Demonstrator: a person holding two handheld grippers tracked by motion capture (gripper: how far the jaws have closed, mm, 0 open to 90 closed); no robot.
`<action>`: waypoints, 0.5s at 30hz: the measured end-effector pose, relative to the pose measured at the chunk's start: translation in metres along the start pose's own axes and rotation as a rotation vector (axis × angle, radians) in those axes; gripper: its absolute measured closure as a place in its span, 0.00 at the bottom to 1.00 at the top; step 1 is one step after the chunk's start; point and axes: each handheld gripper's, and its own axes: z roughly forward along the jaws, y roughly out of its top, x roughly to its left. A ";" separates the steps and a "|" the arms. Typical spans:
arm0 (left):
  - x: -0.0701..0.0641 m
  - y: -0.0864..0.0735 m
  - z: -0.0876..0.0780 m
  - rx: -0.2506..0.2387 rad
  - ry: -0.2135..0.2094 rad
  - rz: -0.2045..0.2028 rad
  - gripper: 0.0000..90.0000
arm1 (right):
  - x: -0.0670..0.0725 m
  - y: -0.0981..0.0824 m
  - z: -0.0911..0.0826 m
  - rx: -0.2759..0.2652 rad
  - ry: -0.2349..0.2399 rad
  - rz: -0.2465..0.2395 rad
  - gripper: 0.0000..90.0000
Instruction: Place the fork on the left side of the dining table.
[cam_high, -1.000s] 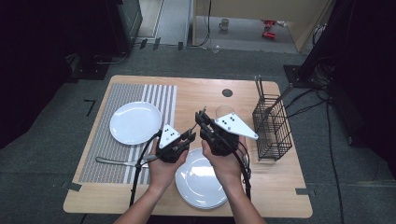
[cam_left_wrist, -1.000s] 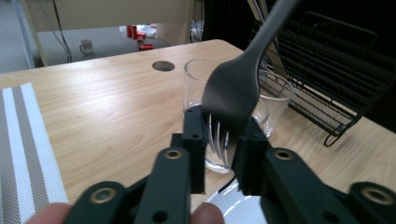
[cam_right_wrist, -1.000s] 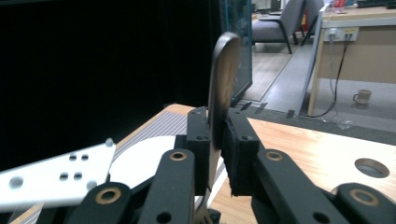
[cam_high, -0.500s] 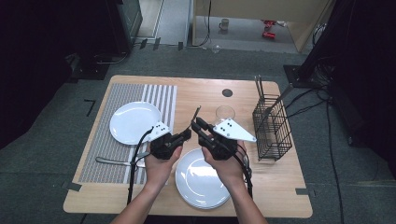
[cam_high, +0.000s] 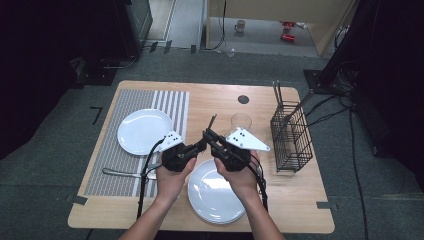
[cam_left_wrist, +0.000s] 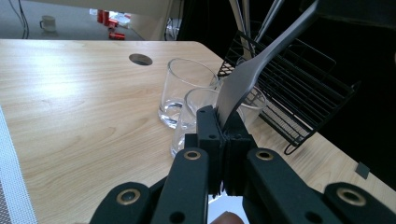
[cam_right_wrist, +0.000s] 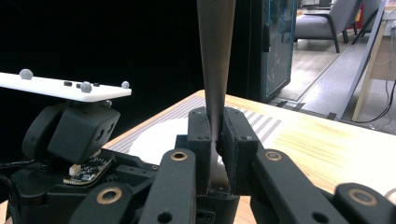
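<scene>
Here the metal utensil (cam_left_wrist: 243, 81) (its far end hidden, so fork or spoon I cannot tell) stands pinched between both tongs above the table (cam_high: 210, 100): left tongs (cam_high: 201, 145) and right tongs (cam_high: 207, 135) each clamped tight on it, mid-handover. Beyond them stand two glasses (cam_left_wrist: 184, 91) and the wire basket (cam_high: 291, 140). Next, one pair should let go.

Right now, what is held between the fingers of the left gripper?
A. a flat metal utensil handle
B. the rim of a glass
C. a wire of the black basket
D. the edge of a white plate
A. In the left gripper view the fingers of the left gripper are shut on a flat metal utensil handle; the glass and the basket stand behind it, apart.
</scene>
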 end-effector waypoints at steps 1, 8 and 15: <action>0.000 0.000 0.000 0.000 0.000 0.000 1.00 | 0.000 0.000 0.000 0.000 0.000 0.000 0.92; 0.003 -0.001 0.000 0.004 -0.022 0.000 0.96 | 0.003 0.000 0.001 0.013 -0.020 -0.049 0.95; 0.005 -0.002 -0.004 -0.005 -0.008 0.020 0.75 | 0.005 0.001 0.001 0.005 -0.050 -0.058 0.95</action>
